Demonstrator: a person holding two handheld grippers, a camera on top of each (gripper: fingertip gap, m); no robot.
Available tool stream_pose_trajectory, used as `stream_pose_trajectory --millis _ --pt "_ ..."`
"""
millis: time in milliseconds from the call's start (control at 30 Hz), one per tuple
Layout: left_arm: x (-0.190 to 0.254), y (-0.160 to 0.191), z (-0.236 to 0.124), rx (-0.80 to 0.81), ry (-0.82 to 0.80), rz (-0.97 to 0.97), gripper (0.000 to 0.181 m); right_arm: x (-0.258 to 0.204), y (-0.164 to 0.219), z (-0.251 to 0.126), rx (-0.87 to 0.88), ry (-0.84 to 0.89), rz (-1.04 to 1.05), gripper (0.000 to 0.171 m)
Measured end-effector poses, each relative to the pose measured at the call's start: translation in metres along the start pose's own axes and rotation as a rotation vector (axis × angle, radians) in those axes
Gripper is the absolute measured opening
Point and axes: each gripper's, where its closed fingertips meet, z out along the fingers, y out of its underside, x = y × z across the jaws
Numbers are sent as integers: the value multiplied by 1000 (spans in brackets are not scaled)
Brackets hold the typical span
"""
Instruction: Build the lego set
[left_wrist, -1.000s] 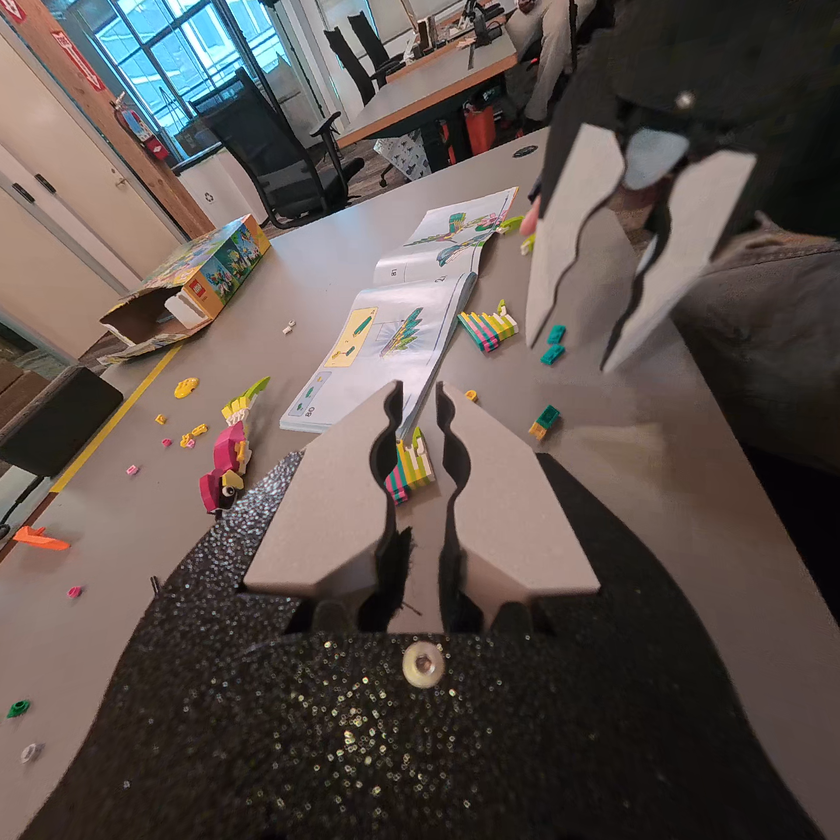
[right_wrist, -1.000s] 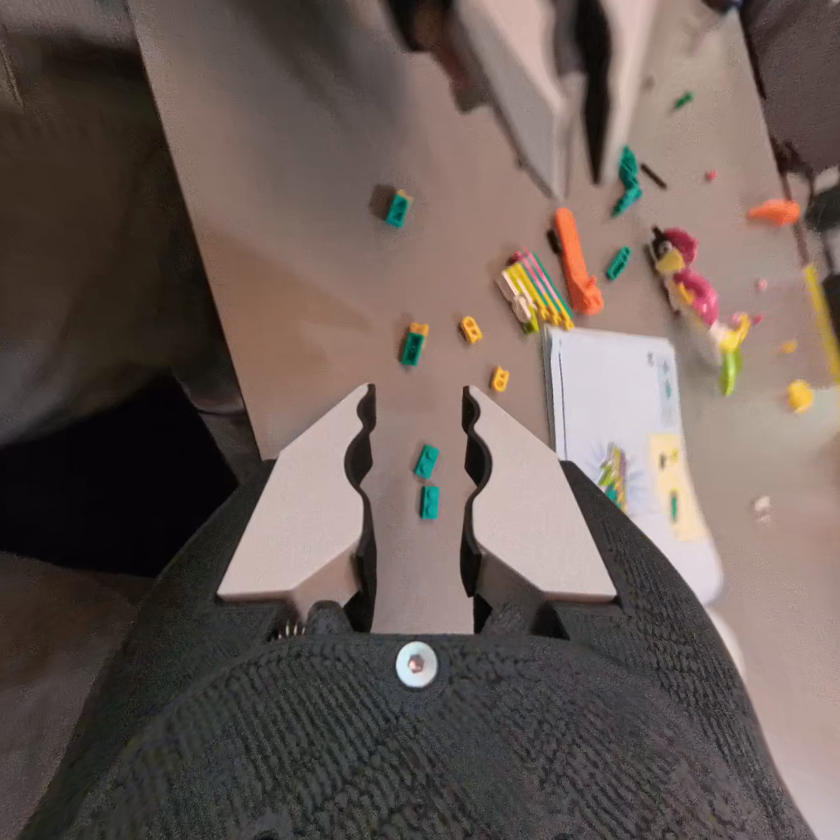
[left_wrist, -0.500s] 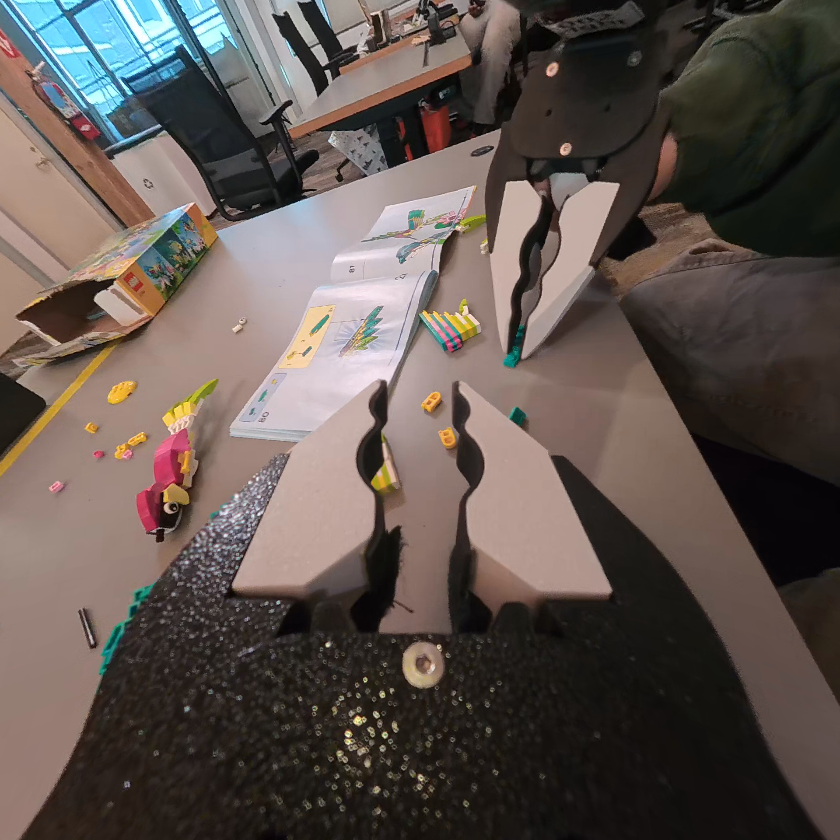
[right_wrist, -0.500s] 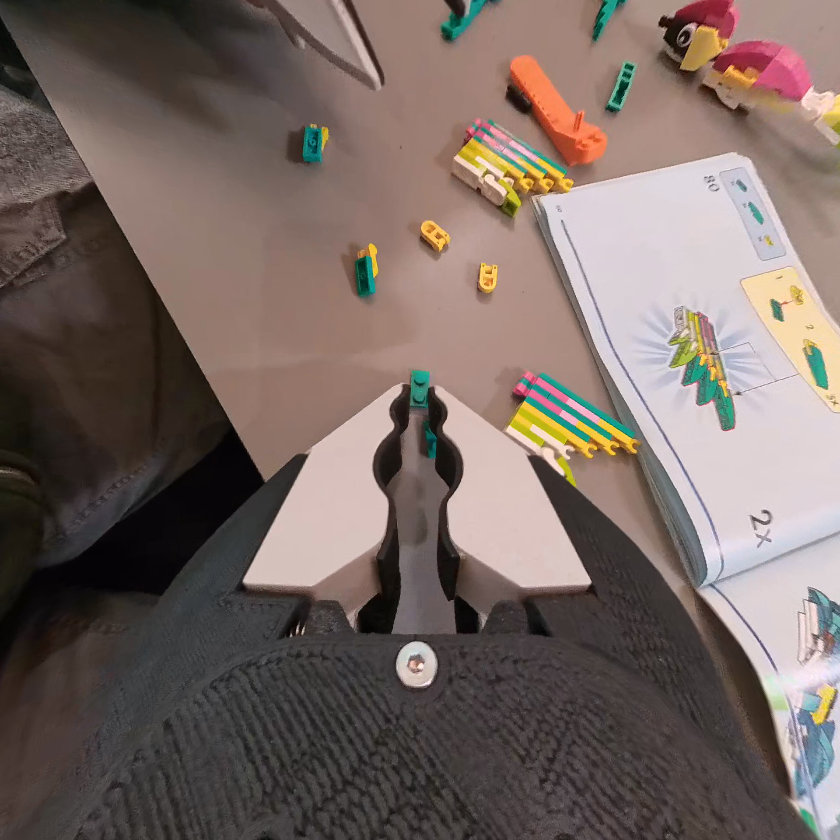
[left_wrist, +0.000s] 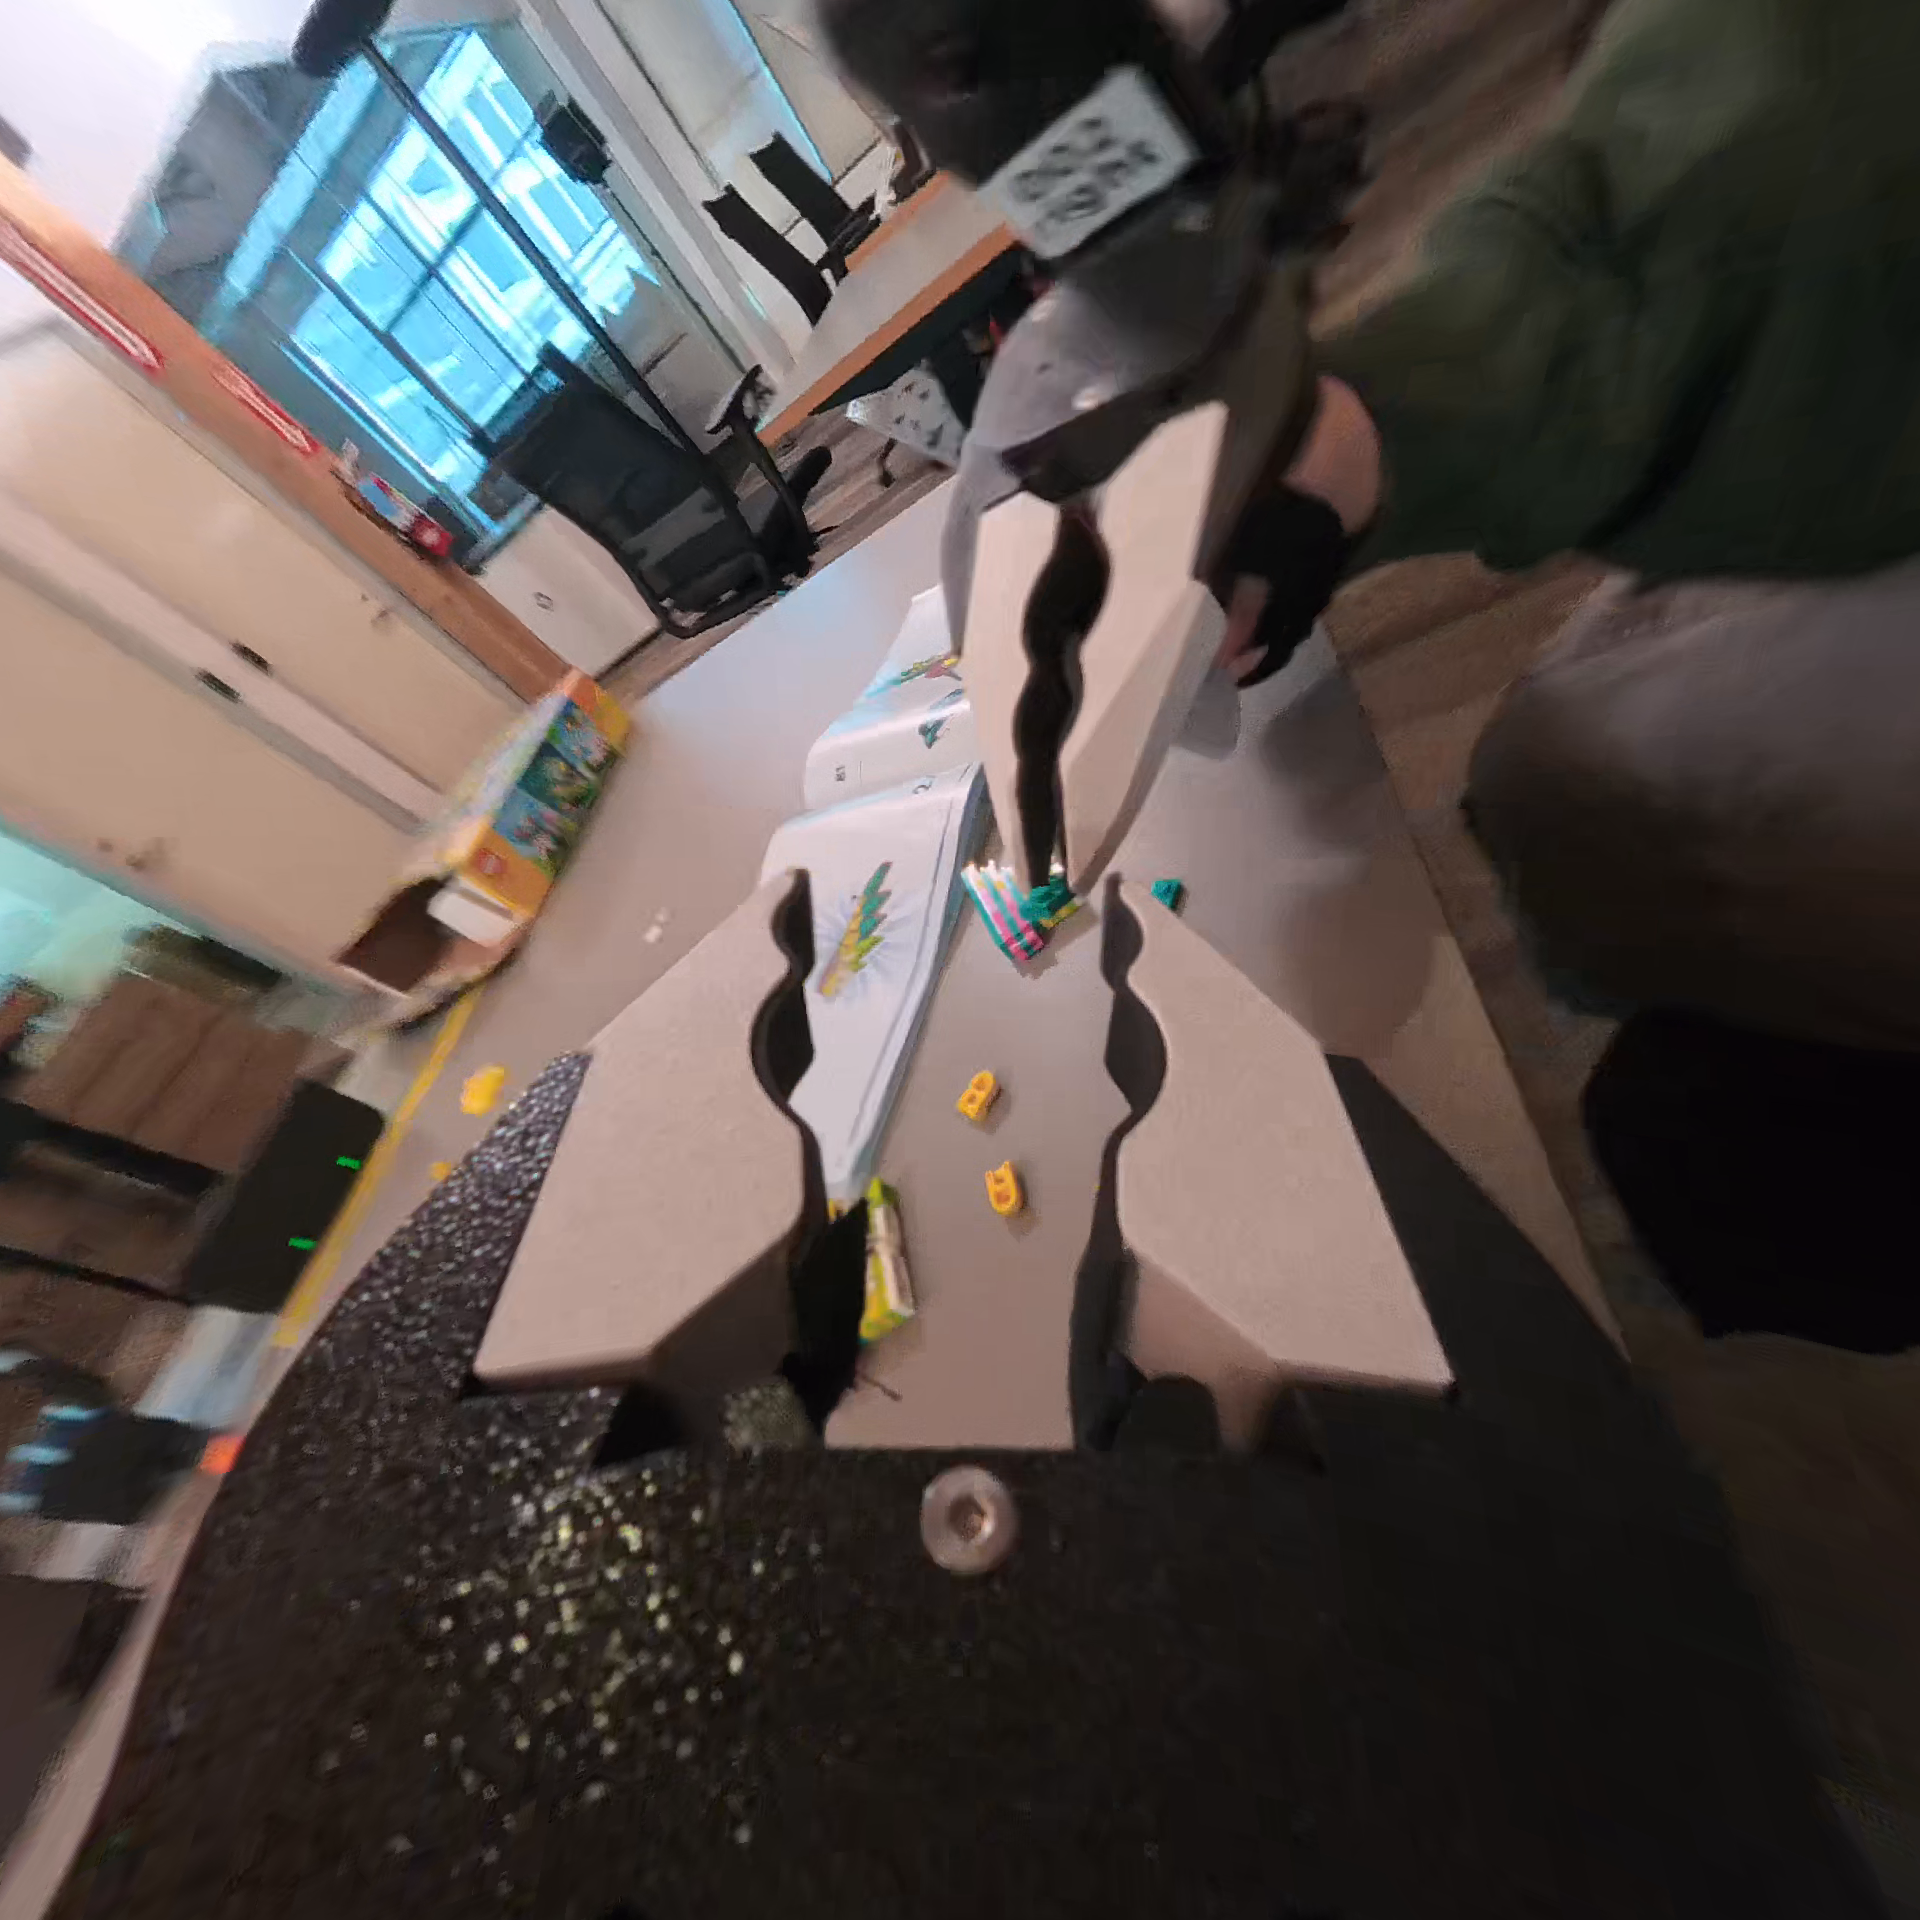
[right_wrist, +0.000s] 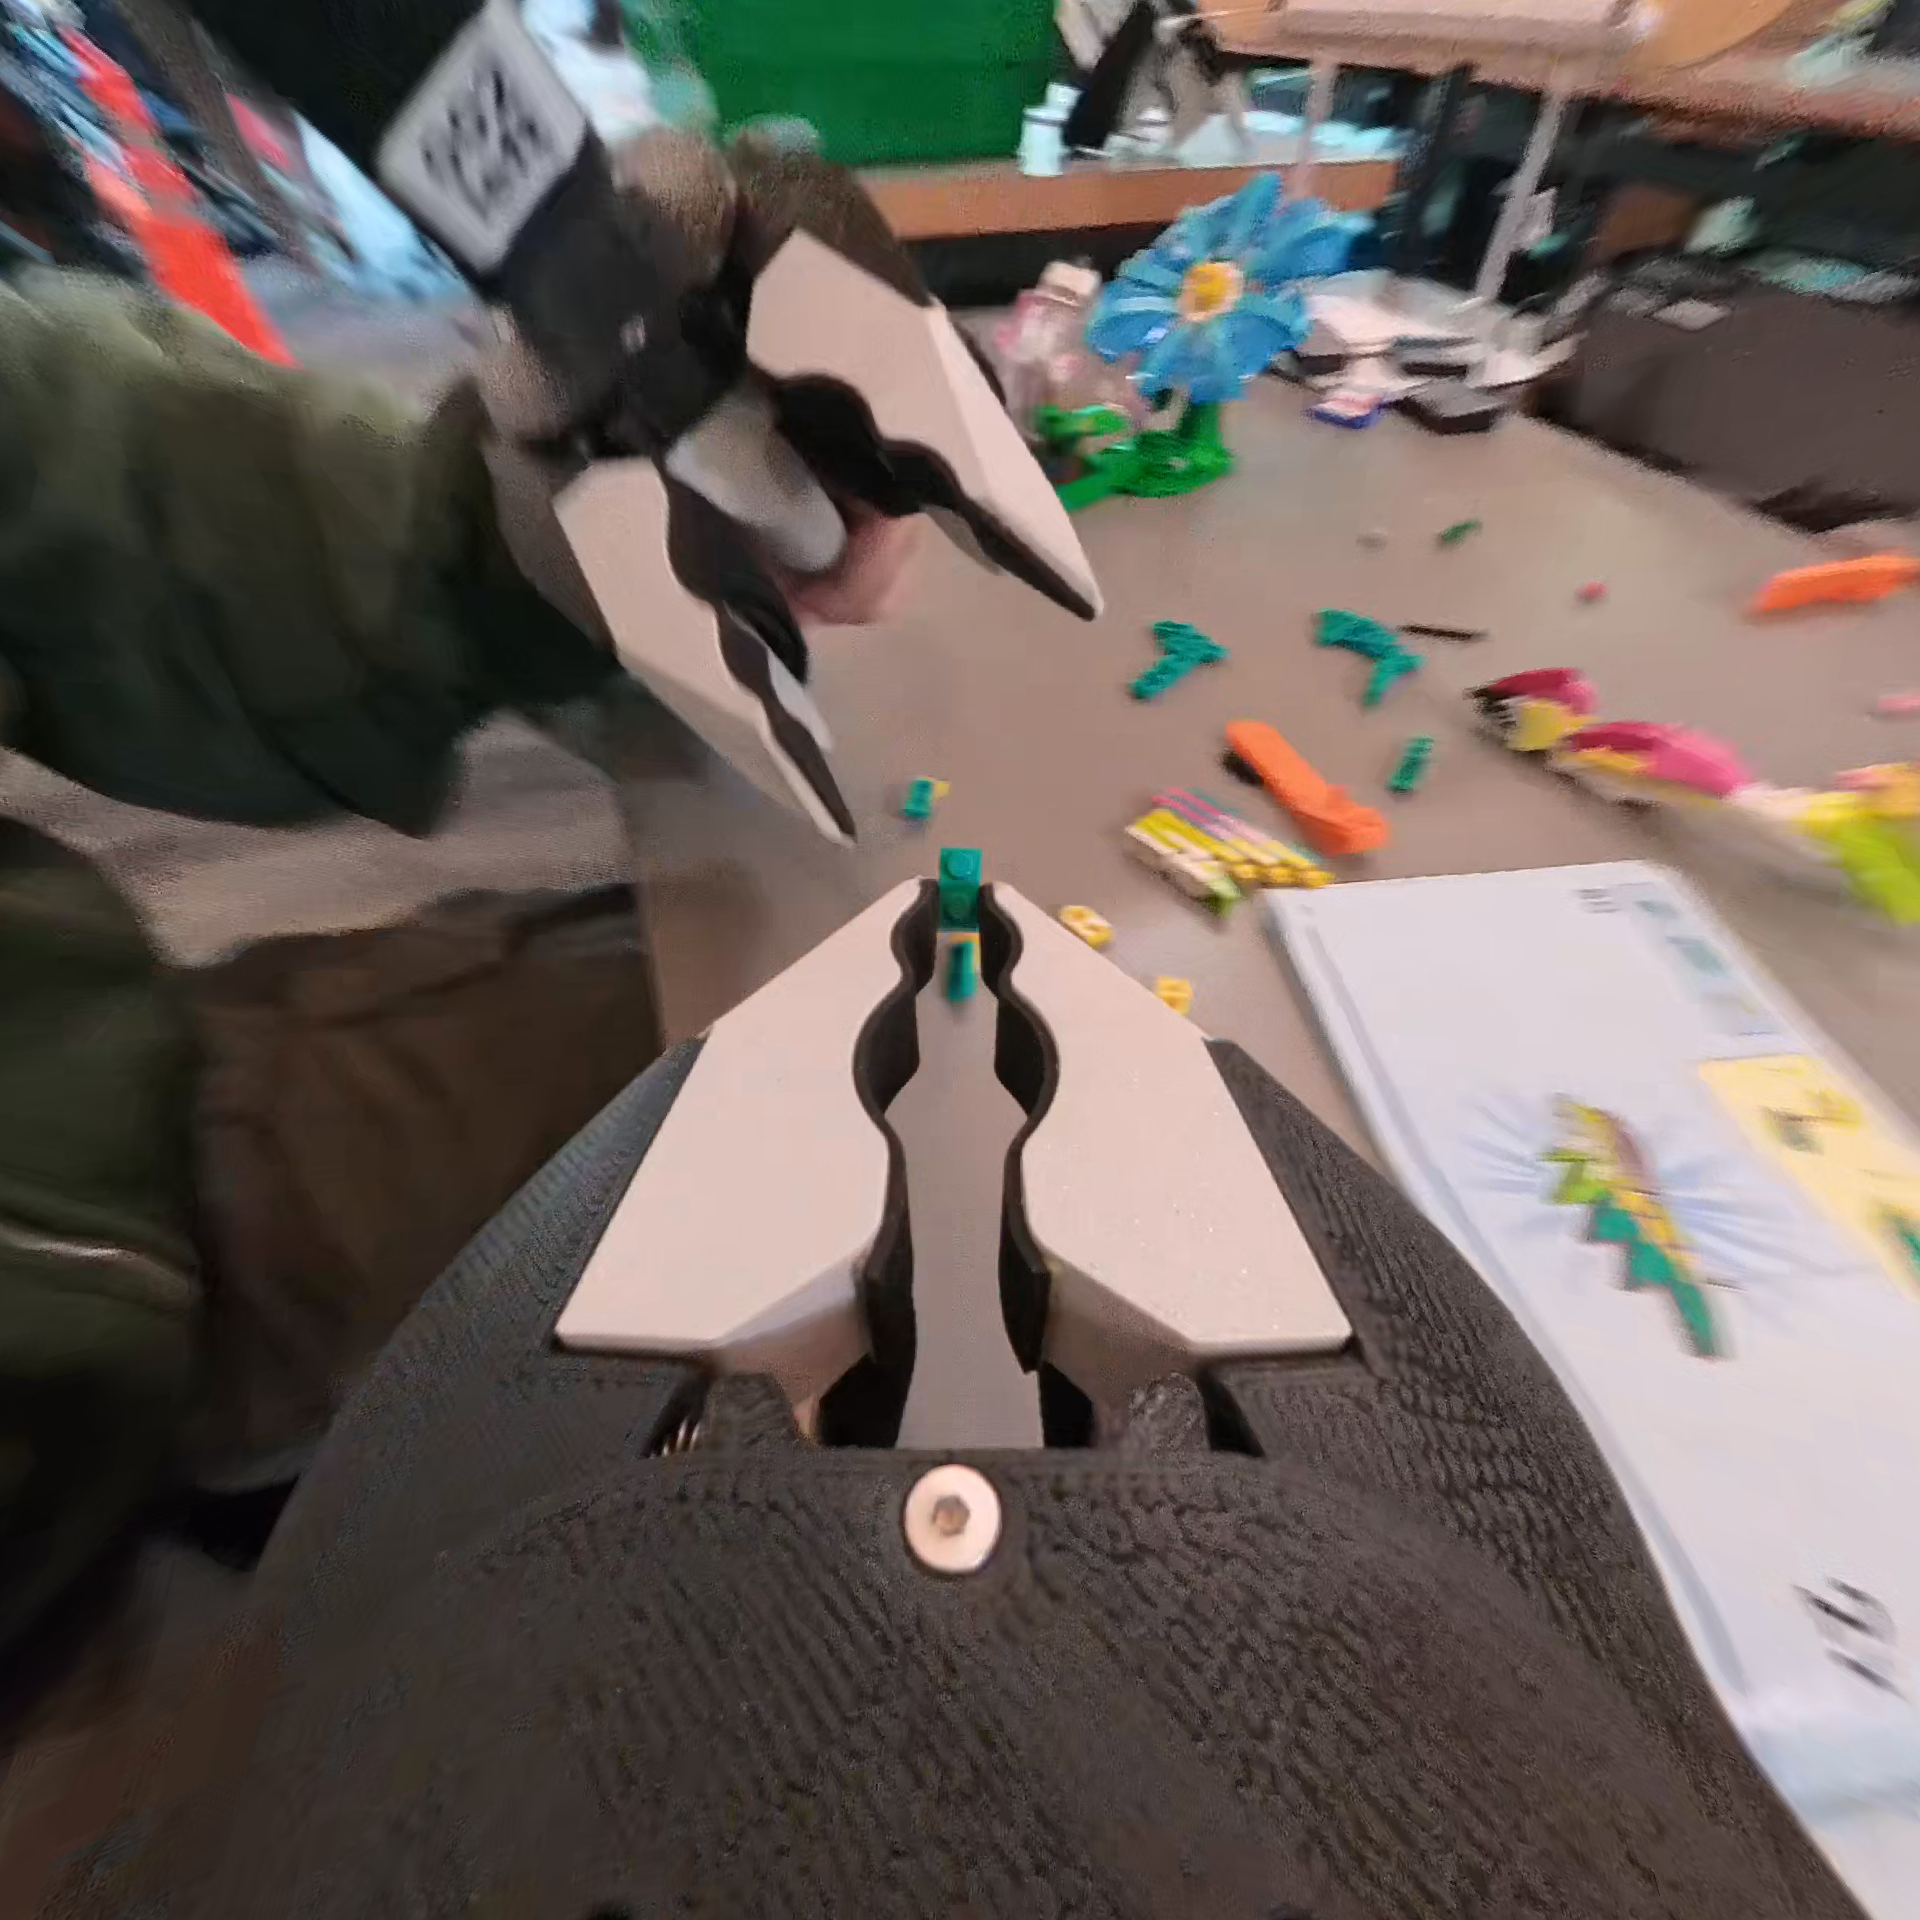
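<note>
My right gripper (right_wrist: 956, 894) is shut on a small teal brick (right_wrist: 958, 881) that sticks out past its tips. In the left wrist view the right gripper (left_wrist: 1051, 891) points down and holds the teal brick (left_wrist: 1049, 900) just beside a striped wing piece (left_wrist: 1000, 920) on the grey table (left_wrist: 1299, 935). My left gripper (left_wrist: 956, 894) is open and empty, above two small yellow pieces (left_wrist: 977, 1096) and a lime-yellow piece (left_wrist: 885, 1257). It also shows in the right wrist view (right_wrist: 966, 717), open and raised. The open instruction booklet (right_wrist: 1558, 1143) lies at the right.
A second striped wing (right_wrist: 1216, 847), an orange piece (right_wrist: 1304, 790), teal pieces (right_wrist: 1174, 655), a pink bird model (right_wrist: 1621, 748) and a blue flower model (right_wrist: 1205, 301) lie farther out. The set's box (left_wrist: 540, 800) lies far left. The person's lap borders the table's edge. Only a small space, under 4 cm, lies between the two pairs of fingers.
My right gripper has lifted the teal brick off the table and tilted up. My left gripper has opened wider and swung up and tilted.
</note>
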Motion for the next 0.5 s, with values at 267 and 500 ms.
stream_pose_trajectory --millis 267,500 --pt "34 -4 16 -96 52 317 27 -24 -6 -15 39 -304 223 6" --pt "24 5 21 -208 -4 209 2 -18 -5 -14 40 -239 168 15"
